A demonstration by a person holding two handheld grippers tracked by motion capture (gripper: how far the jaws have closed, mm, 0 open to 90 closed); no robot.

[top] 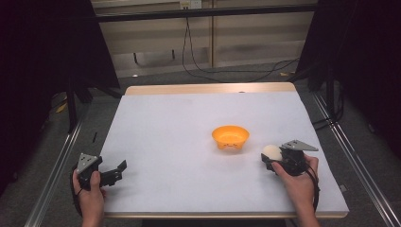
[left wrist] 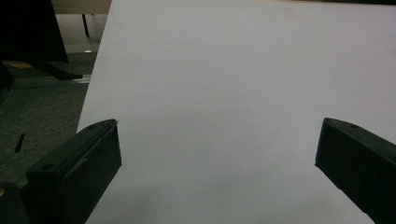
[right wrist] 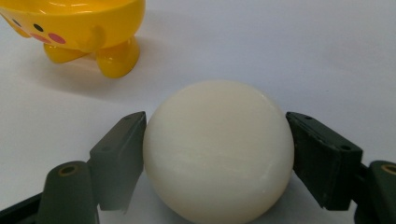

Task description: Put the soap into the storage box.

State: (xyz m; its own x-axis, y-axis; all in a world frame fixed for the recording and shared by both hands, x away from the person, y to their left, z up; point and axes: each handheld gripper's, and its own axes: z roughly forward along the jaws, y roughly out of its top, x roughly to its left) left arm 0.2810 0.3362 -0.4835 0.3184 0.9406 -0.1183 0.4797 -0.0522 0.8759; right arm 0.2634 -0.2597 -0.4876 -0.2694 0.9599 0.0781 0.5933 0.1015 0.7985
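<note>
1. Biggest thing here is the white-covered tabletop (top: 189,142) with a light wooden edge, sitting on a grey carpeted floor (top: 42,189) with black frames (top: 71,94) and cables (top: 227,71) behind it.
2. Next up, the person's two hands coming in from the near edge, one gripper each. The left gripper (top: 117,171) is at the near left corner of the tabletop, the right gripper (top: 270,158) over on the near right side.
3. The left gripper is wide open, nothing in it. In the left gripper view its two black jaws stand far apart with just bare white surface between them.
4. The small orange plastic bowl (top: 230,136) with little feet and a cartoon face sits upright about mid-tabletop, a bit right of centre. It's near the right gripper but not touching it.
5. The cream-white smooth ball (right wrist: 218,151) is squeezed between the right gripper's jaws, one pad pressing on each side, jaws roughly half open around it. It's down at the tabletop on the near right, with the bowl just beyond it. Can't tell whether it's touching the surface.
</note>
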